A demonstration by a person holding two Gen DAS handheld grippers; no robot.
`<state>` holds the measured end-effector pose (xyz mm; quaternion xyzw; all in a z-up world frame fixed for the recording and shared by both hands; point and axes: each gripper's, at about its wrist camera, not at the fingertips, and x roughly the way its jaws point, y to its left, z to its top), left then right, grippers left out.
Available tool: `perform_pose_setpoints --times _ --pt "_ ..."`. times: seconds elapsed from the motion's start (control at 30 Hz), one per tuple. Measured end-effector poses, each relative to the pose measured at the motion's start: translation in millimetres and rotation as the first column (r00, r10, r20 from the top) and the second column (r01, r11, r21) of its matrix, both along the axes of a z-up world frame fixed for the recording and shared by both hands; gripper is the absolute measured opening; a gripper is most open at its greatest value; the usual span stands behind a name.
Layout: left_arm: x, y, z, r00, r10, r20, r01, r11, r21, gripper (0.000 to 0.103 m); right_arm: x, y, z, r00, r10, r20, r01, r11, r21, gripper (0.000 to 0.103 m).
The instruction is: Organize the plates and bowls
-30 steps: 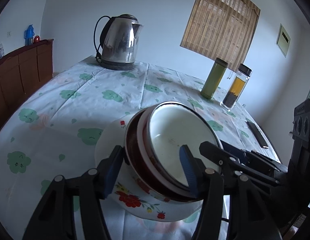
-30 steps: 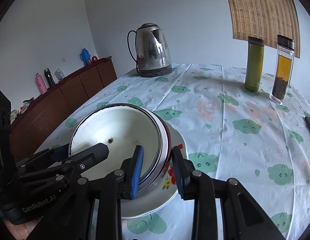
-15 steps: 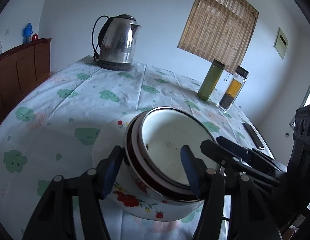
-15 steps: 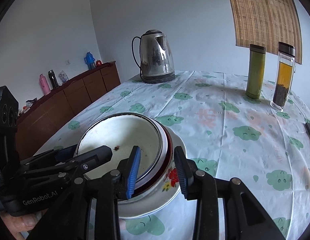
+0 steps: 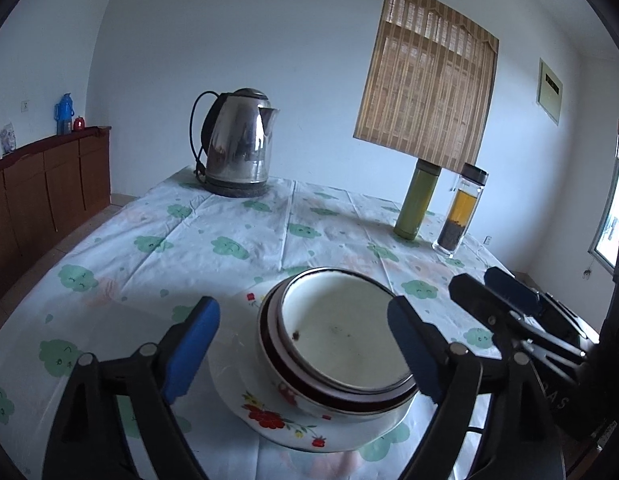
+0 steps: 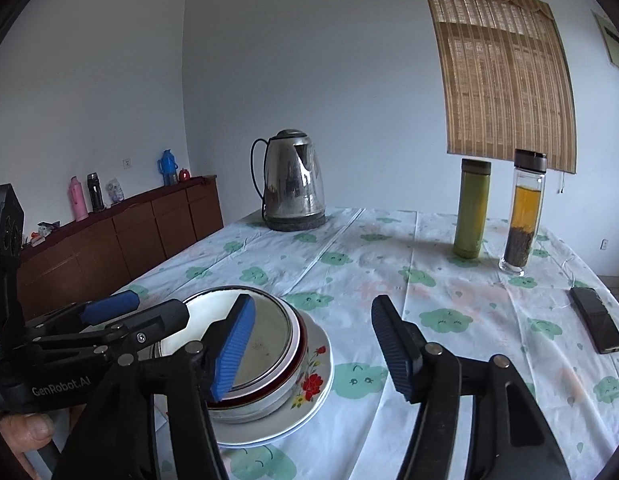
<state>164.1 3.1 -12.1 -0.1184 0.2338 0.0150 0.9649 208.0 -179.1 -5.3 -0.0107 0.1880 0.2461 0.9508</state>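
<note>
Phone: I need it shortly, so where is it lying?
The phone shows in the right wrist view, flat on the tablecloth near its right edge, nearer the camera than the tea bottle.

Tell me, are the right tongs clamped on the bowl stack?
No, the right tongs are open, with one pad over the bowls and the other over the tablecloth.

You face pale bluish walls [image 6: 329,60] in soft daylight. A bamboo blind [image 6: 505,80] hangs at your 1 o'clock, and a brown wooden sideboard [image 6: 121,240] runs along the wall at your 9 o'clock. A bright window [image 5: 611,224] shows at 3 o'clock in the left wrist view.
</note>
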Motion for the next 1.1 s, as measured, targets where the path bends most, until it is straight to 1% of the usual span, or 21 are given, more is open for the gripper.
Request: perform_pose_setpoints --times 0.13,0.2,0.3,0.53,1.1 --pt "-2 0 2 1.0 -0.008 0.025 0.008 1.0 -0.006 0.094 -6 -2 1 0.999 -0.025 0.047 0.026 1.0 -0.017 0.064" --pt "-5 -2 3 0.999 -0.004 0.047 0.003 1.0 0.004 0.099 -9 -3 1 0.998 -0.03 0.063 0.032 0.999 -0.025 0.064" --pt "-8 -5 5 0.997 0.003 0.081 -0.005 1.0 0.022 0.102 -13 -2 1 0.995 -0.04 0.088 0.043 0.998 -0.035 0.065" --pt "-6 -10 4 0.997 0.0 0.074 -0.004 0.999 0.054 0.102 -13 -8 2 0.994 -0.052 0.101 0.054 0.998 -0.016 0.066" --pt "-6 -14 4 0.998 -0.004 0.067 -0.001 0.997 0.077 0.102 -14 -15 5 0.991 -0.076 0.11 0.075 0.997 0.012 0.066"
